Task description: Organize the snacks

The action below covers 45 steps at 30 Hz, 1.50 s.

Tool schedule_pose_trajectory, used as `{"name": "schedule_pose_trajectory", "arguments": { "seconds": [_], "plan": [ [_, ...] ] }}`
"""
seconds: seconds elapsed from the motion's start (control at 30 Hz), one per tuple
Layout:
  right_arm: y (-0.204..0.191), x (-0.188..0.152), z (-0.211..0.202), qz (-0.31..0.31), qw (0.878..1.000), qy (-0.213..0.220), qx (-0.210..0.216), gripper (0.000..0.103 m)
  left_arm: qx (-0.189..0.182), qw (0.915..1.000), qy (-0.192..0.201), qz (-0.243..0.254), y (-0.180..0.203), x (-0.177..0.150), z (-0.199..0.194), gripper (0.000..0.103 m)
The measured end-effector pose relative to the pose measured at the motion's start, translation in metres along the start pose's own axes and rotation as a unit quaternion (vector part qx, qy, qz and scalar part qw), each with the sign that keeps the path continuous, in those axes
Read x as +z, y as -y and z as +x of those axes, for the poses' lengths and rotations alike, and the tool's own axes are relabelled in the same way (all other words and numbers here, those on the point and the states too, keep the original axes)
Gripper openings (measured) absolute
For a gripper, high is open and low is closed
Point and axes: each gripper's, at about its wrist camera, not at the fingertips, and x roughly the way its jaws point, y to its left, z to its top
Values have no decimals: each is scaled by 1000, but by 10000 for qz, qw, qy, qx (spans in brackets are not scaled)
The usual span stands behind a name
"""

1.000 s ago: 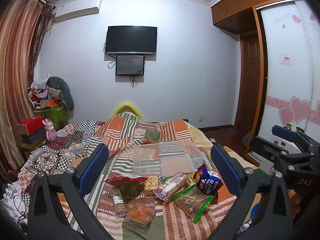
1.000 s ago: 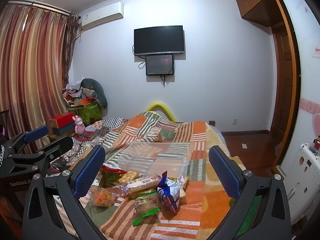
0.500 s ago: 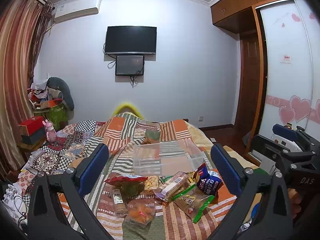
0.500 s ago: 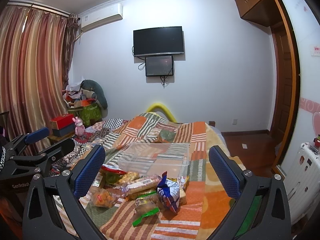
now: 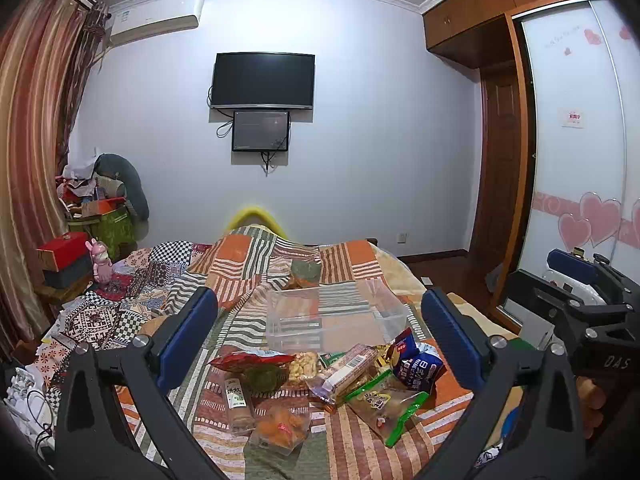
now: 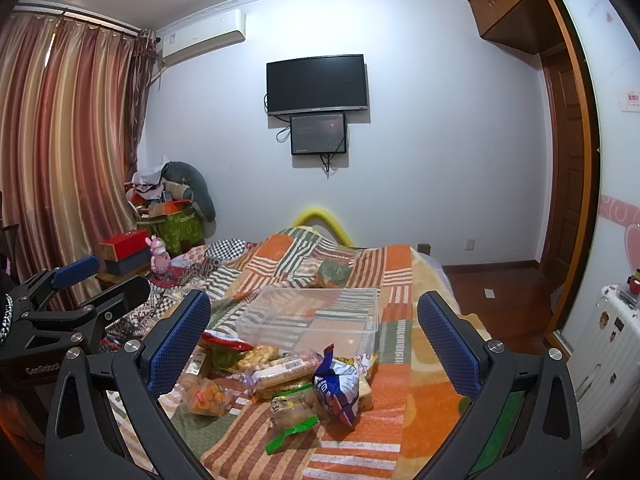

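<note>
On the patchwork quilt [image 5: 280, 264] of a bed, facing a wall-mounted television [image 5: 263, 81] and striped curtains [image 6: 68, 152], a clear plastic box [image 5: 332, 320] sat empty, with a heap of snack packets [image 5: 320, 384] just in front of it. The left gripper [image 5: 320, 332] and the right gripper [image 6: 314, 332] both hovered above the snacks, fingers spread wide, holding and touching nothing.
</note>
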Motion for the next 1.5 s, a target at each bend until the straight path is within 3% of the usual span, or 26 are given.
{"name": "schedule_pose_trajectory", "arguments": {
  "seconds": [1.03,1.23,1.5],
  "plan": [
    [4,-8,7,143,9998,-121,60,103,-153,9998,-139,-34,-2,-2,9,102],
    [7,-13,17,131,9994,-293,121,95,-187,9991,-375,11,-8,-9,23,87],
    [19,-27,42,181,9965,-812,116,75,11,9952,-976,90,-42,-29,56,68]
  ]
}}
